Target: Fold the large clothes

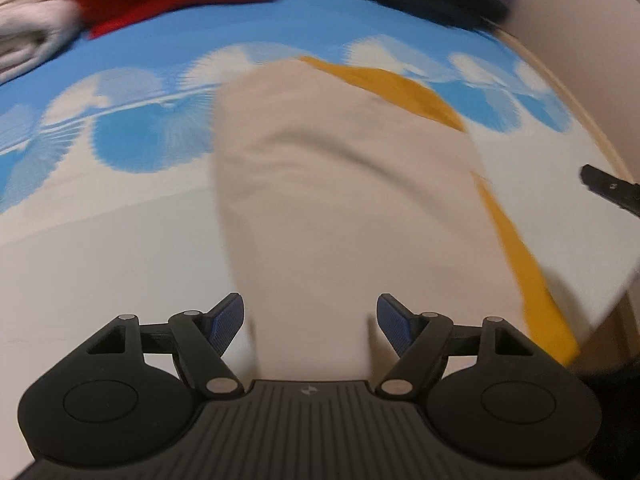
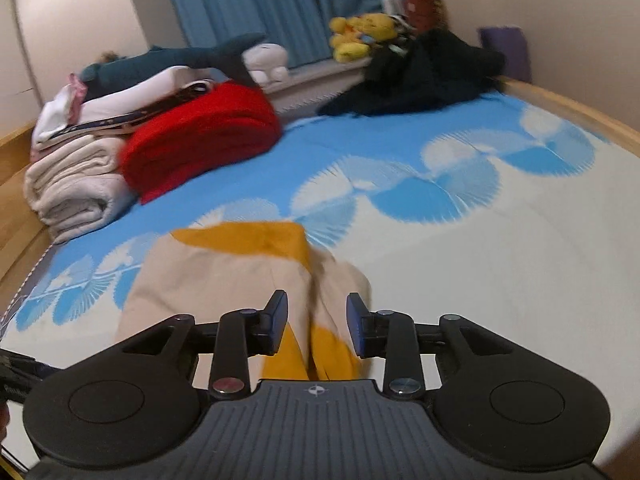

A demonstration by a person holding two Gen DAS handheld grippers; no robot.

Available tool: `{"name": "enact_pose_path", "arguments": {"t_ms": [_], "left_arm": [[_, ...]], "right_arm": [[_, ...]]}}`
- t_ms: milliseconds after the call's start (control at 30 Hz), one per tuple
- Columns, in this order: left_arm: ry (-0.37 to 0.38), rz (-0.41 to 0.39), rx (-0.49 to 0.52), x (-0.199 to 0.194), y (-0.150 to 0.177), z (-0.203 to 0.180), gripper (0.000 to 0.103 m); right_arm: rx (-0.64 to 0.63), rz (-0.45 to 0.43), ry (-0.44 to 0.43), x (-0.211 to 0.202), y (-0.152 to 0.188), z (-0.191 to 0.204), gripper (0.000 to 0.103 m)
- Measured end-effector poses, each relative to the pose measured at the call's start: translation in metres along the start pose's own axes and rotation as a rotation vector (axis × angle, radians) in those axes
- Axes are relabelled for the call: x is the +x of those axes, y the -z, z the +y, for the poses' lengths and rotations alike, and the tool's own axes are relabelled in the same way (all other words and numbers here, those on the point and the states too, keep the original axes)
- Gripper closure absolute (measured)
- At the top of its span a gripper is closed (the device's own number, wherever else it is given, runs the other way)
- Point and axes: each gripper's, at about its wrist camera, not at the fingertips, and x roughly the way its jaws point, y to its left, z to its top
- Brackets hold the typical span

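Both our grippers, left (image 1: 310, 320) and right (image 2: 317, 326), hover spread and empty above the beige-and-mustard garment (image 1: 344, 200) on the bed (image 1: 100, 260).

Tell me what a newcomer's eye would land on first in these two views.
Probably the beige and mustard garment, lying folded on the blue-and-white bedspread just ahead of both open grippers. Next, the bright red folded garment at the bed's far left, beside a stack of pale folded laundry, and a dark clothes heap far right.

A home bedroom: a bed (image 2: 520, 264) with patterned sheet, blue curtains (image 2: 280, 8), plush toys (image 2: 360, 36) and folded laundry (image 2: 76, 184).
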Motion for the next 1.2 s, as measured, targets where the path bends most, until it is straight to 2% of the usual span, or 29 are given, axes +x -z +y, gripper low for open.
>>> {"name": "enact_pose_path", "arguments": {"t_ms": [67, 167, 300, 367, 433, 600, 633, 700, 800, 833, 900, 967, 1000, 1067, 1133, 1200], "left_arm": [[-0.038, -0.002, -0.031, 0.002, -0.004, 0.002, 0.024], [-0.045, -0.021, -0.072, 0.002, -0.01, 0.003, 0.024], [-0.063, -0.026, -0.115, 0.007, -0.018, 0.006, 0.024], [-0.061, -0.024, -0.13, 0.009, -0.019, 0.007, 0.024], [-0.06, -0.022, -0.133, 0.013, -0.023, 0.008, 0.024], [-0.063, -0.003, -0.149, 0.021, -0.023, 0.014, 0.024], [-0.059, -0.001, -0.151, 0.022, -0.024, 0.015, 0.024], [-0.048, -0.002, -0.15, 0.023, -0.024, 0.015, 0.024], [-0.033, -0.003, -0.144, 0.024, -0.024, 0.014, 0.024], [-0.026, -0.002, -0.144, 0.024, -0.023, 0.014, 0.024], [-0.012, 0.005, -0.142, 0.025, -0.022, 0.014, 0.024], [0.004, 0.016, -0.135, 0.026, -0.02, 0.013, 0.024], [0.014, 0.023, -0.133, 0.027, -0.018, 0.013, 0.024], [0.05, 0.045, -0.13, 0.028, -0.014, 0.014, 0.024], [0.075, 0.077, -0.102, 0.031, -0.008, 0.011, 0.024], [0.061, 0.129, -0.046, 0.039, 0.0, 0.006, 0.023]], "right_arm": [[-0.038, -0.005, -0.008, 0.02, -0.01, 0.003, 0.069], [-0.074, 0.003, -0.027, 0.054, -0.023, 0.009, 0.069], [-0.075, 0.069, -0.038, 0.111, -0.033, 0.013, 0.069], [-0.028, 0.108, -0.045, 0.135, -0.037, 0.012, 0.067], [0.04, 0.146, -0.069, 0.158, -0.04, 0.008, 0.057], [0.173, 0.238, -0.094, 0.203, -0.04, -0.002, 0.054], [0.195, 0.245, -0.109, 0.209, -0.04, -0.003, 0.064], [0.207, 0.223, -0.147, 0.212, -0.045, -0.002, 0.102], [0.207, 0.045, -0.205, 0.195, -0.064, 0.004, 0.103], [0.189, 0.006, -0.195, 0.191, -0.068, 0.007, 0.103], [0.145, 0.012, -0.079, 0.196, -0.07, 0.011, 0.103], [0.155, 0.115, 0.041, 0.216, -0.059, 0.005, 0.103], [0.173, 0.175, 0.073, 0.227, -0.051, 0.0, 0.102], [0.167, 0.224, 0.085, 0.237, -0.039, -0.003, 0.102], [0.099, 0.216, 0.092, 0.238, -0.034, 0.004, 0.101], [0.028, 0.211, 0.111, 0.236, -0.03, 0.011, 0.099]]}}
